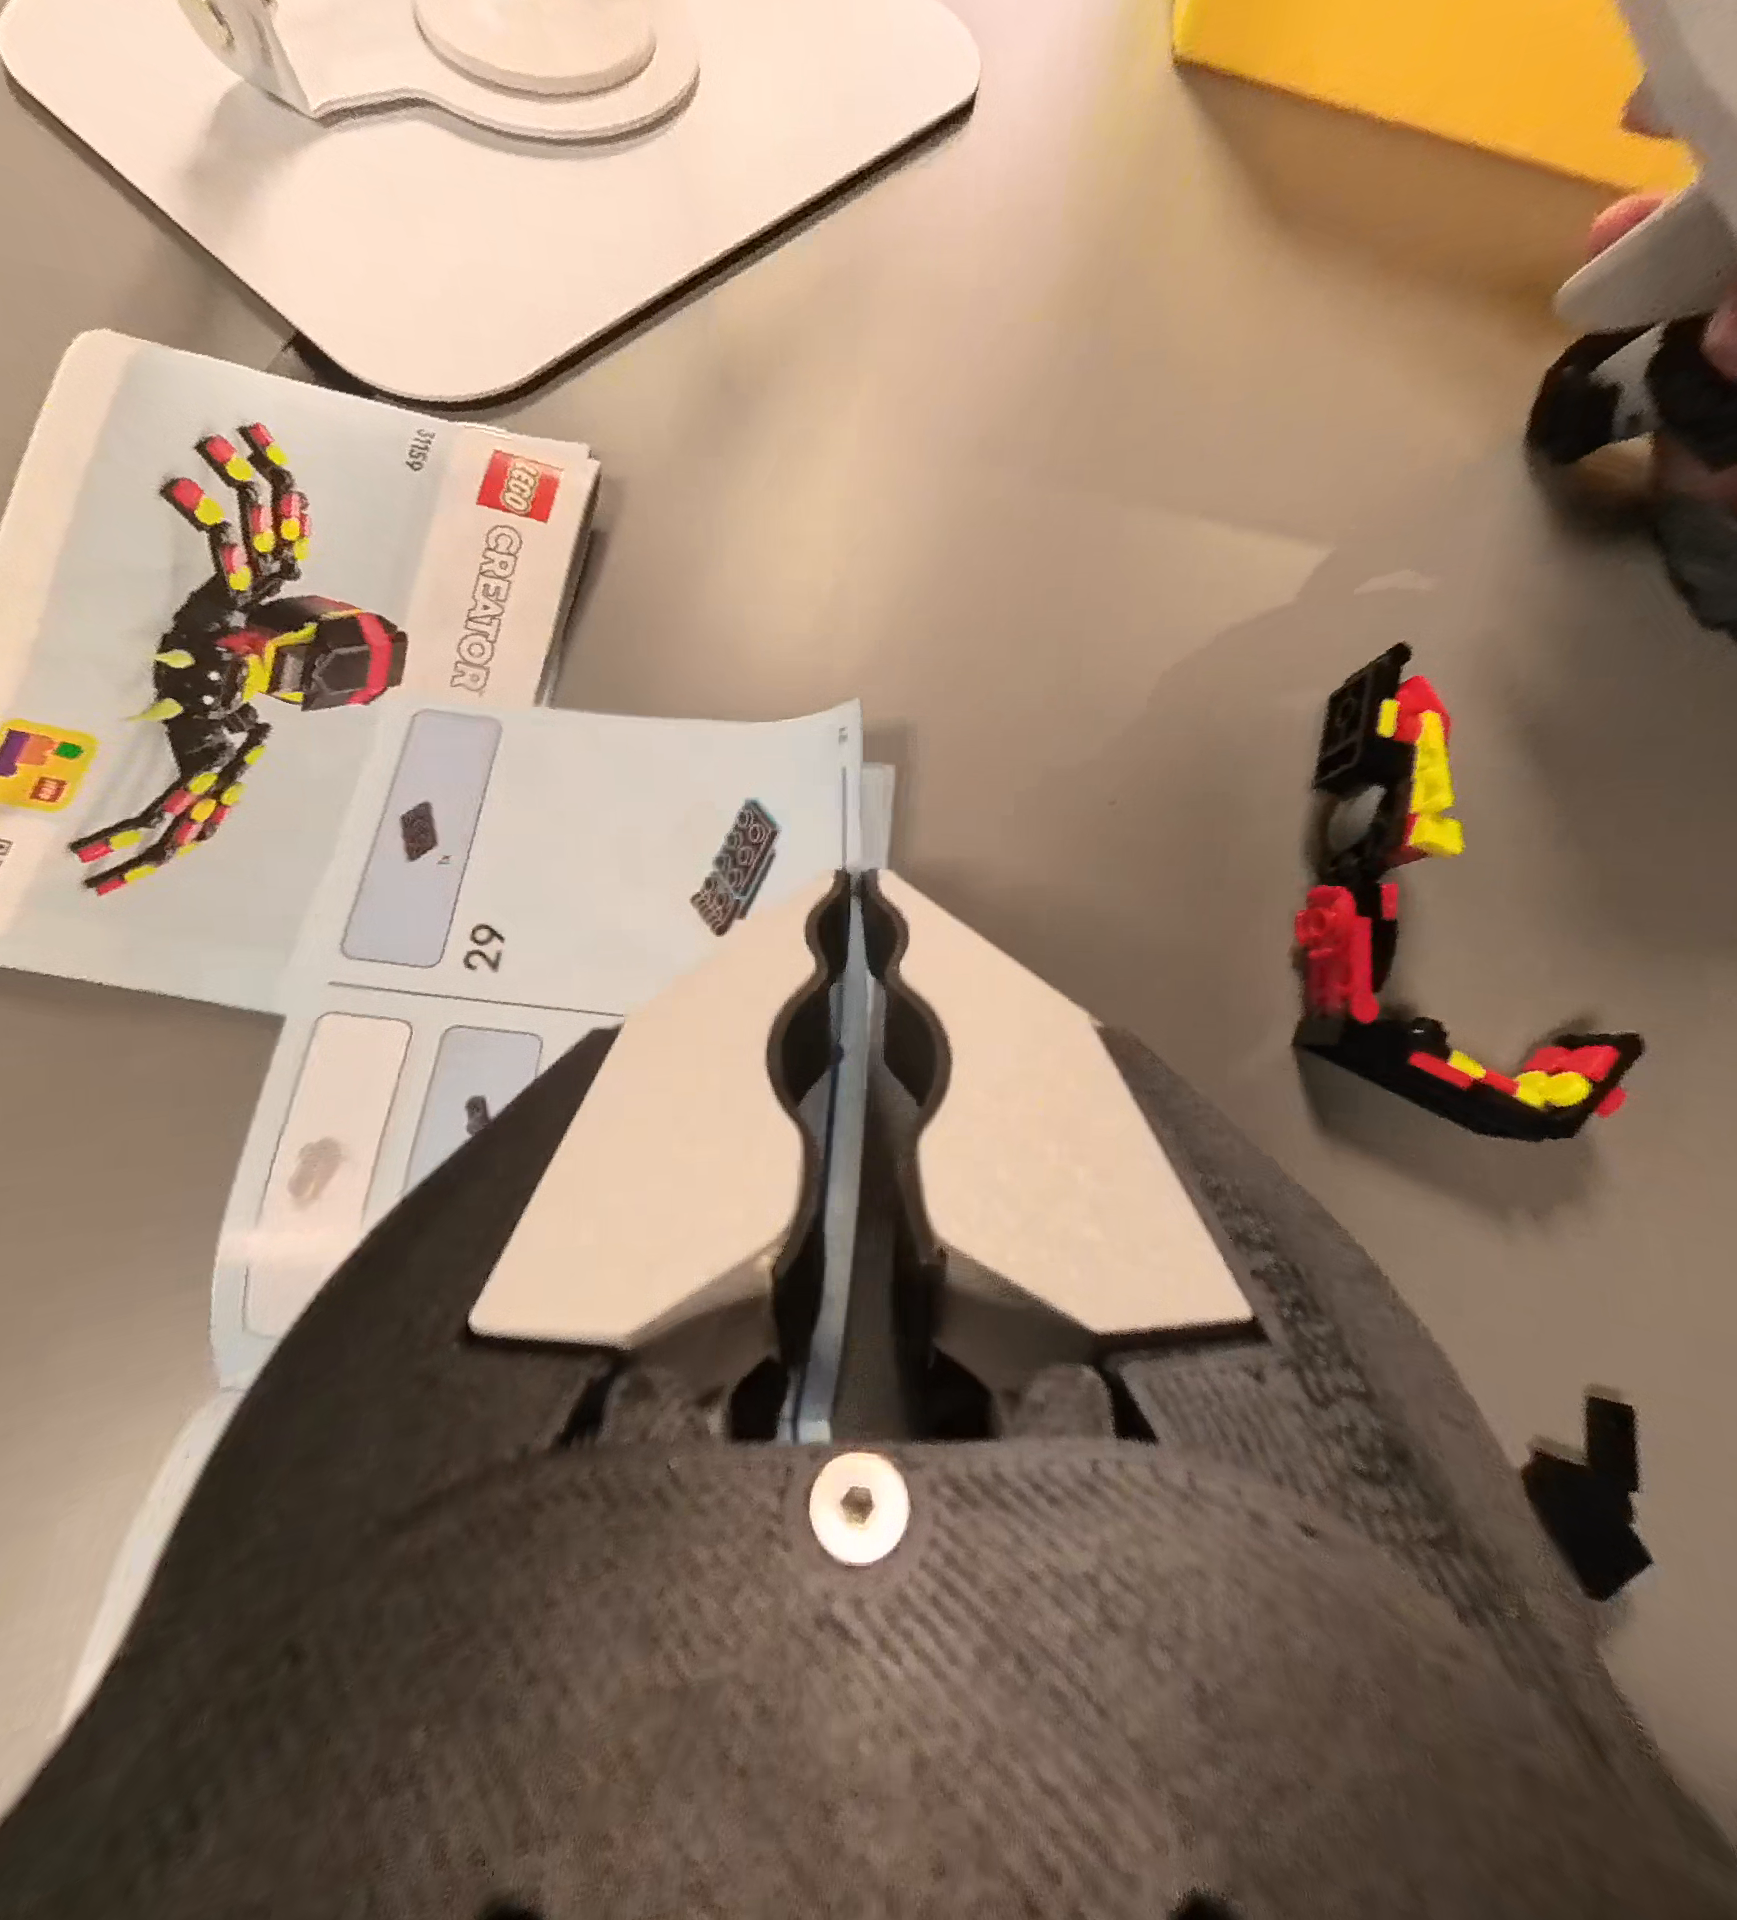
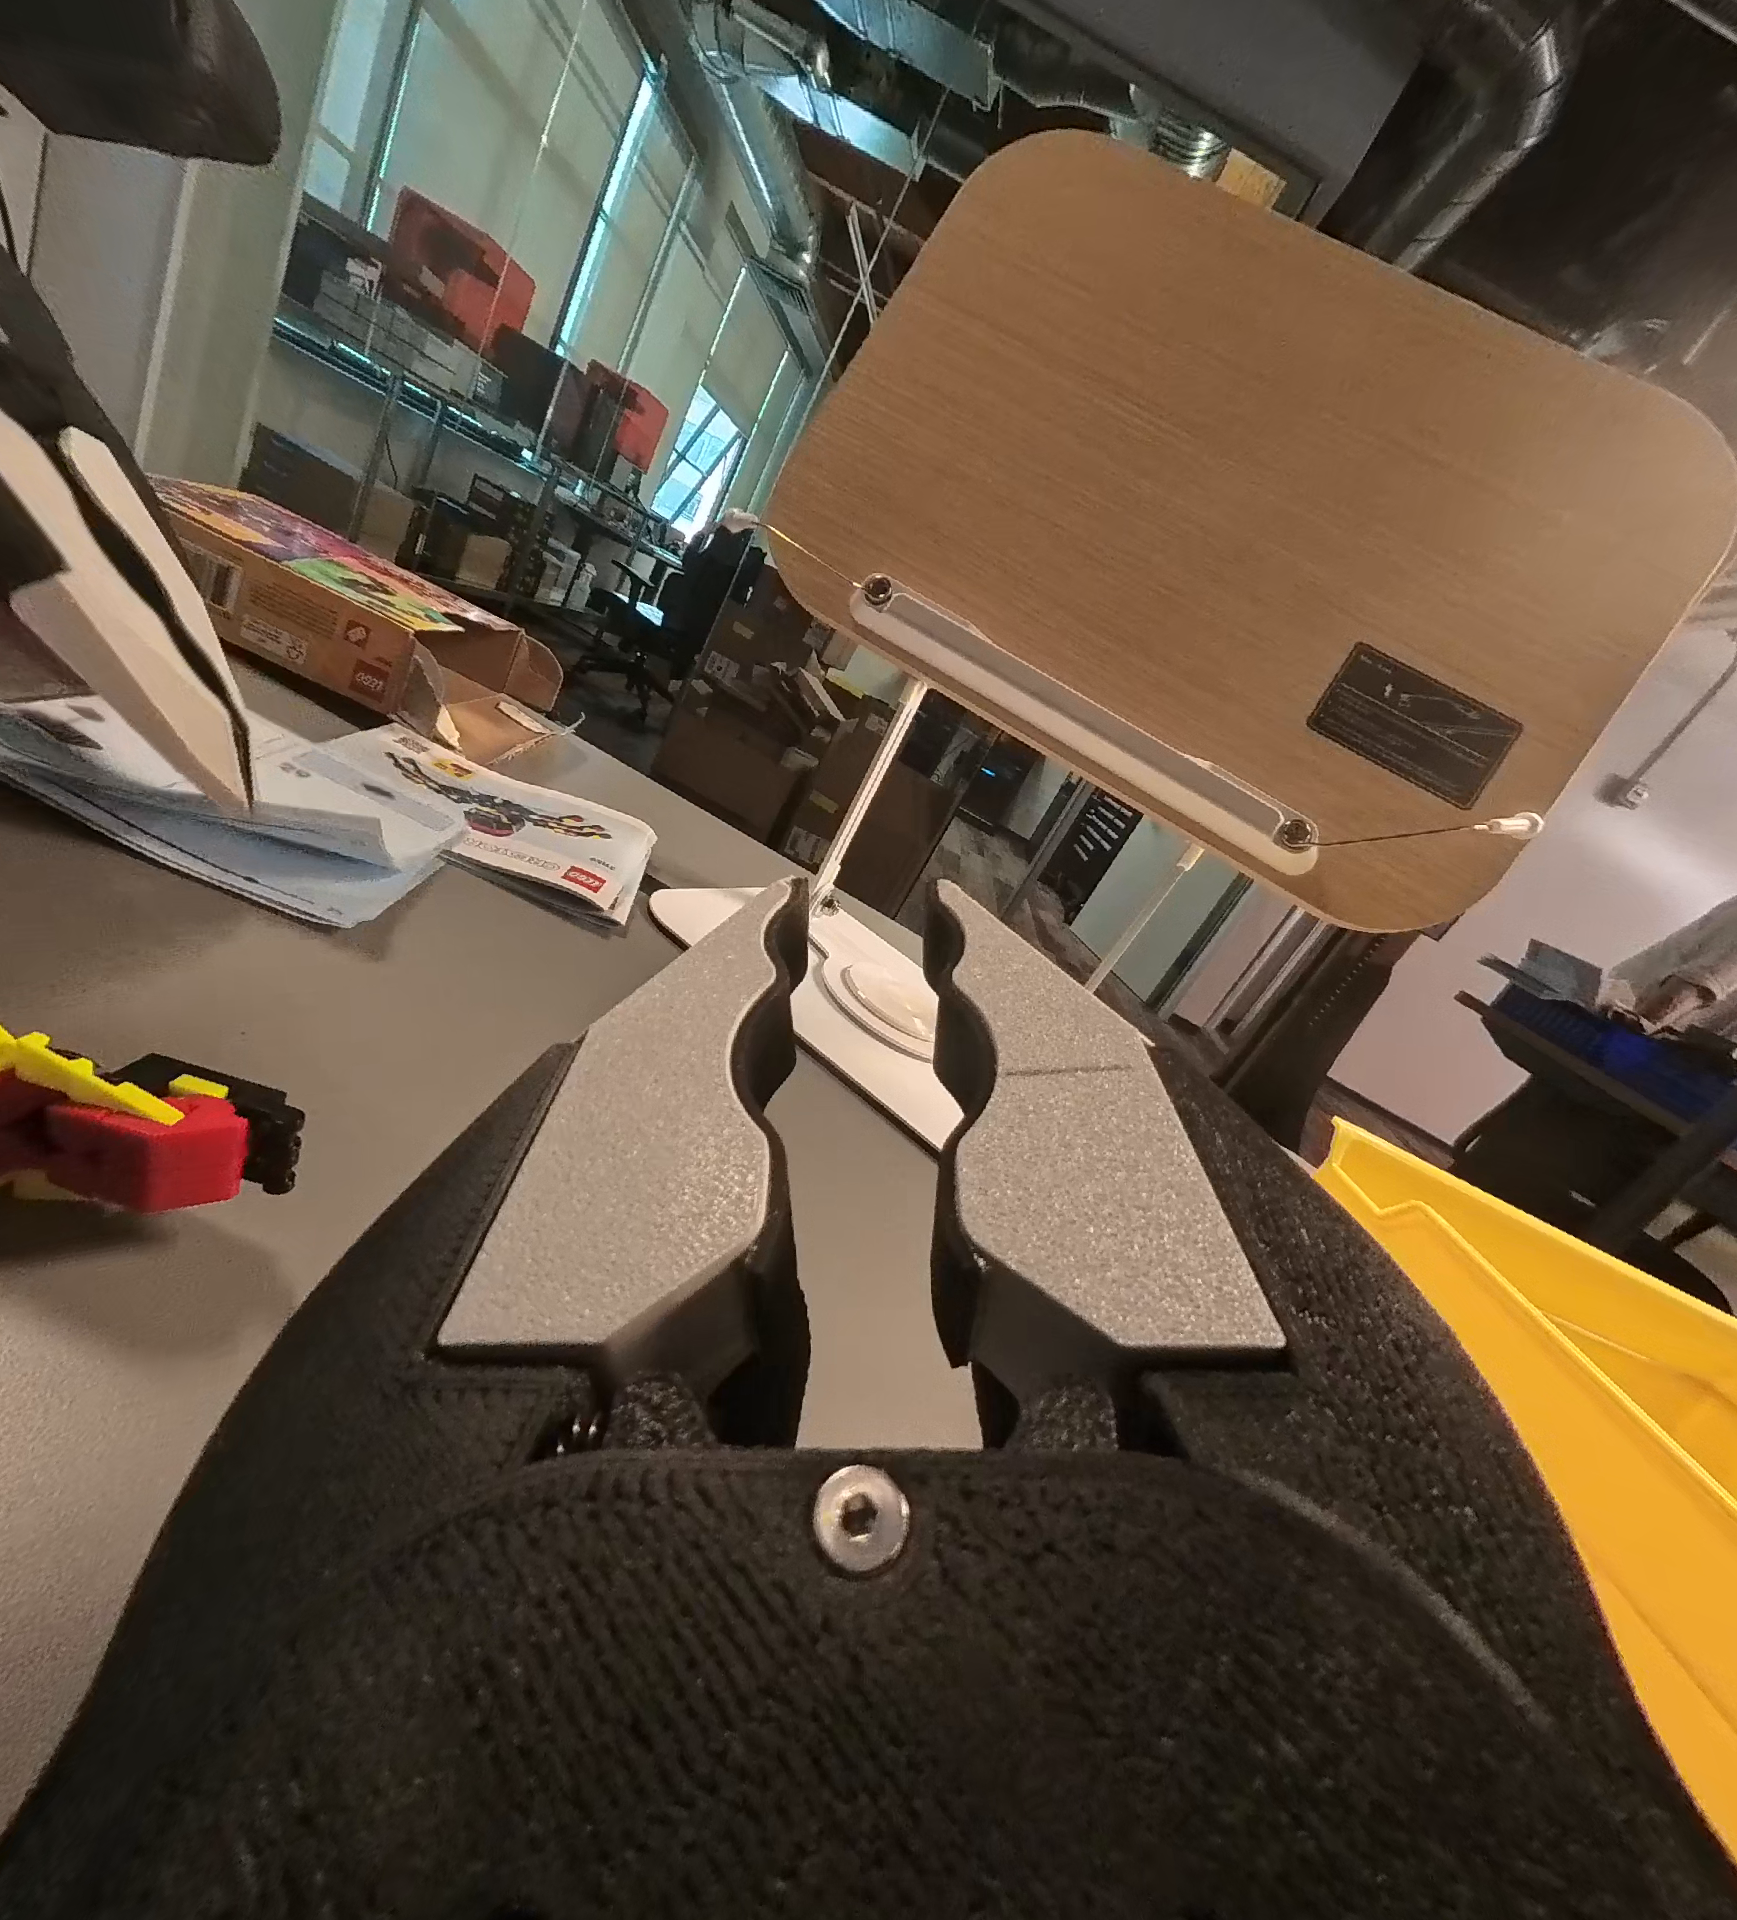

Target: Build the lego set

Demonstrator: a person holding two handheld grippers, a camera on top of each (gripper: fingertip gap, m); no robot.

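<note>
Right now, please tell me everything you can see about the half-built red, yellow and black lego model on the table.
The lego model is a curved chain of black plates with red and yellow pieces on top, bent roughly like an L. It looks like hard glossy plastic. It lies on the grey table, right of the open instruction booklet. Neither gripper touches it. The right wrist view shows its red end low on the table.

A grey tabletop [image 1: 1051, 499] carries everything. Beneath the left tool [image 1: 848, 883] lies an open instruction booklet [image 1: 615, 831], with a closed booklet [image 1: 220, 644] showing a spider just beyond, to its left. Further ahead sits a white stand base [image 1: 490, 208]. To the tool's right lie a black, red and yellow brick assembly [image 1: 1383, 894], a loose black piece [image 1: 1591, 1496] and a yellow bin [image 1: 1415, 83].
</note>
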